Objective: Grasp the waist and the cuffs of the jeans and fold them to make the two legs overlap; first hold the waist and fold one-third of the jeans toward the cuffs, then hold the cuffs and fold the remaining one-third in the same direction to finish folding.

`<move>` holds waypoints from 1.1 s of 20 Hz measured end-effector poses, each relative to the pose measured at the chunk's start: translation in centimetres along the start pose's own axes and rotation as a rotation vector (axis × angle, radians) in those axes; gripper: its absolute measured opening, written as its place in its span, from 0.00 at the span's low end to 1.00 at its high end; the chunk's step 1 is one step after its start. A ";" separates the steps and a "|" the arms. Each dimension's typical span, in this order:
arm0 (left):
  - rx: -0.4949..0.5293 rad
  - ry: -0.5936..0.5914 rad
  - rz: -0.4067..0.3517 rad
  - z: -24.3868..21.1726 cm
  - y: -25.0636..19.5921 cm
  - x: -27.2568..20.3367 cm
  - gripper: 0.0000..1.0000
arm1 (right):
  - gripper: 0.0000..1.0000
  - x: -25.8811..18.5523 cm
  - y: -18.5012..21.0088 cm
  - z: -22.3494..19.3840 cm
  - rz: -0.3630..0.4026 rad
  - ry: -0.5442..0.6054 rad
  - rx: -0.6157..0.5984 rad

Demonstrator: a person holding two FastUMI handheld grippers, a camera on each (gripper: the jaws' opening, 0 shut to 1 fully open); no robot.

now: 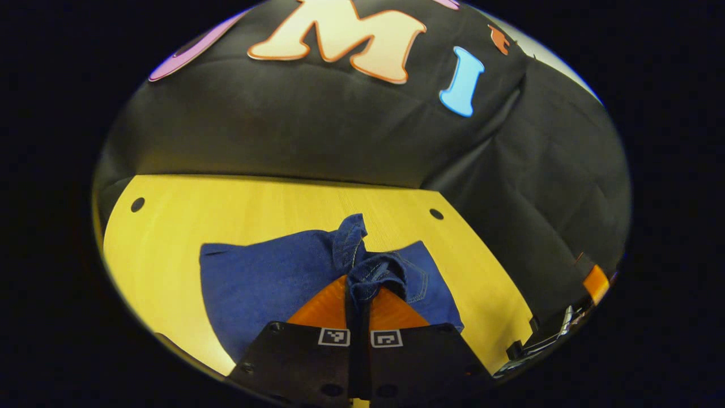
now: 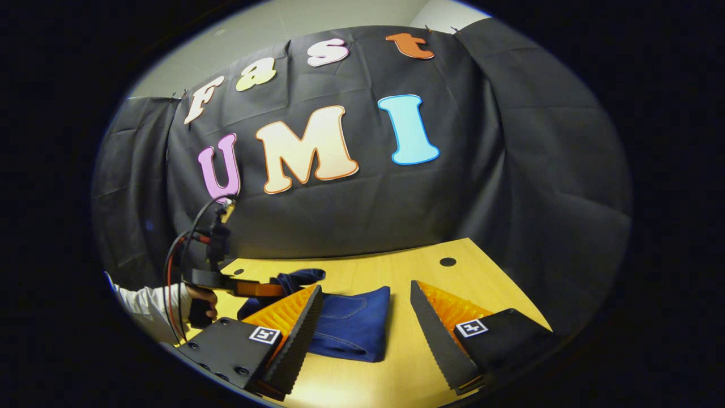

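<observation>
- In the left gripper view, the left gripper (image 1: 360,294) has its two fingers pressed together on a bunched fold of the jeans (image 1: 272,277), lifted a little above the rest of the cloth.
- In the right gripper view, the right gripper (image 2: 365,326) is spread wide and holds nothing; it is above the near edge of the table (image 2: 408,362).
- The jeans lie folded on the yellow table, between and just behind the right gripper's fingers.
- Farther to the left in that view, a hand (image 2: 202,300) in a white sleeve (image 2: 148,301) holds the left gripper at the jeans.
- A black cloth wall (image 2: 362,215) stands behind the table.
</observation>
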State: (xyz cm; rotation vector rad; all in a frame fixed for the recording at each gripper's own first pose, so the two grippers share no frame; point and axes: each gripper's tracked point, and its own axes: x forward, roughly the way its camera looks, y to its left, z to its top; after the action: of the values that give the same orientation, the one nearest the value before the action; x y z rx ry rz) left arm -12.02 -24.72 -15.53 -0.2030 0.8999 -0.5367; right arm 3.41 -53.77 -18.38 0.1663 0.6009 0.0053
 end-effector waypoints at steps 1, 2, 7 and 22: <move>0.016 0.015 0.023 -1.0 -0.3 0.9 0.00 | 0.96 -0.2 -0.5 -0.1 0.005 0.003 -0.002; 0.040 0.032 0.052 -2.0 -0.2 1.7 0.00 | 0.97 -0.2 -1.1 -0.2 0.013 0.006 -0.006; 0.055 -0.022 0.175 -2.9 -0.4 1.3 0.26 | 0.97 0.0 -2.3 0.3 0.076 -0.002 -0.036; 0.275 -0.654 0.392 7.0 -2.3 -29.4 0.96 | 0.97 -8.5 12.2 10.1 0.118 -0.401 -0.068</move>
State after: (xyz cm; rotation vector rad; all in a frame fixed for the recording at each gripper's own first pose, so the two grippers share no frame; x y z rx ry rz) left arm -22.04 -11.64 9.96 0.0532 0.2099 -0.1955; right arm 2.67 -43.75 -3.47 0.1318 0.1903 0.1039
